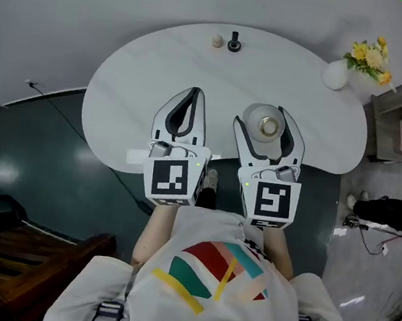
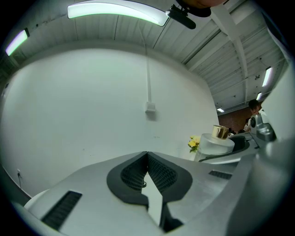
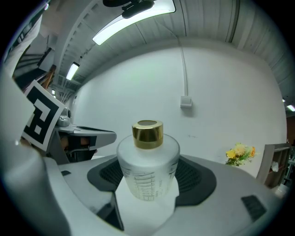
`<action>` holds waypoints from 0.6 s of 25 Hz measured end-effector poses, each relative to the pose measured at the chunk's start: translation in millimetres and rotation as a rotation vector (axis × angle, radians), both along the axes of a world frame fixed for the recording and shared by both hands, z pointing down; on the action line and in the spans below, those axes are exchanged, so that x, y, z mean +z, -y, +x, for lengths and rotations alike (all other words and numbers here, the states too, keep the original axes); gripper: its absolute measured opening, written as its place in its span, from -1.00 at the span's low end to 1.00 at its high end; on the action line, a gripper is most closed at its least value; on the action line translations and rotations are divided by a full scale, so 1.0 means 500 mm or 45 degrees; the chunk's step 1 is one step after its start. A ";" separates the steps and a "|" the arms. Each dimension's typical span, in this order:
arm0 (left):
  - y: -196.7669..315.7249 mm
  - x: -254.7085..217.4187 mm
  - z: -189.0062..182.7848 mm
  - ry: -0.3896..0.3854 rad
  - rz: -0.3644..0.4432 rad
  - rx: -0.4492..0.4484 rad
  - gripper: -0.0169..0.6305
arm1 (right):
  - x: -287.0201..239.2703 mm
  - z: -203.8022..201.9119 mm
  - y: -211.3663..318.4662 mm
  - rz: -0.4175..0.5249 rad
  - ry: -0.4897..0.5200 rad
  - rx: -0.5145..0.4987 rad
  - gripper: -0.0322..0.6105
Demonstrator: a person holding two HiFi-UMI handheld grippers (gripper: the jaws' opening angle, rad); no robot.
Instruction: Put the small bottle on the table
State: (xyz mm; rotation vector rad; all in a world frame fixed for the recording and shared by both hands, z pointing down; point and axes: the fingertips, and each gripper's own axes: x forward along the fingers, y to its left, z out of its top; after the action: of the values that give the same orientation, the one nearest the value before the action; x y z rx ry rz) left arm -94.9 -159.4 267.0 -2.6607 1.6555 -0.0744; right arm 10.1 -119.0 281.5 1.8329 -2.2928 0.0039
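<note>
The bottle (image 3: 147, 168), frosted with a gold cap, stands upright between the pads of the right gripper (image 3: 148, 184). The jaws are closed on its body from both sides, low down, with the cap and shoulder above them. In the head view the bottle sits inside the jaws, over the desk (image 1: 138, 83) and not far in from its near edge. No view shows whether its base touches the desk or hangs above it.

The left gripper (image 1: 193, 93), just beside the right one, has its jaws pressed together with nothing between them.

Far ahead of both grippers, at the desk's far edge, are a small ball (image 1: 217, 41) and a dark knob-like thing (image 1: 234, 42). A white vase (image 1: 335, 74) with yellow flowers (image 1: 370, 57) stands well off ahead and to the right. None of these are in the way.

The main risk is height. If the jaws open while the base is off the desk, the bottle will probably drop and could topple or roll toward the near edge. A tilted gripper at release would land it on its rim. One pad clinging as the jaws part could also drag it over. The grip is low on a smooth round body, so it could slip if the gripper is jolted on the way down.
</note>
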 end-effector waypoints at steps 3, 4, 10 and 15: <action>0.053 -0.008 -0.015 -0.019 0.004 0.015 -0.90 | -0.001 -0.015 0.044 -0.008 -0.003 0.015 0.14; 0.068 -0.013 -0.019 -0.026 0.011 0.018 -0.90 | -0.003 -0.019 0.057 -0.008 -0.006 0.023 0.14; 0.117 -0.015 -0.027 -0.032 0.022 0.015 -0.90 | -0.013 -0.028 0.096 0.000 -0.017 0.032 0.14; 0.127 -0.017 -0.019 -0.013 0.030 -0.004 -0.90 | -0.017 -0.026 0.116 0.006 0.000 -0.008 0.14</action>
State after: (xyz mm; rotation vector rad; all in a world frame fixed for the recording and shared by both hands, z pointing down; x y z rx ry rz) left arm -104.2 -223.1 258.6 -2.6456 1.6531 -0.0409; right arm -3.1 -176.9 273.2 1.8283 -2.3004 -0.0024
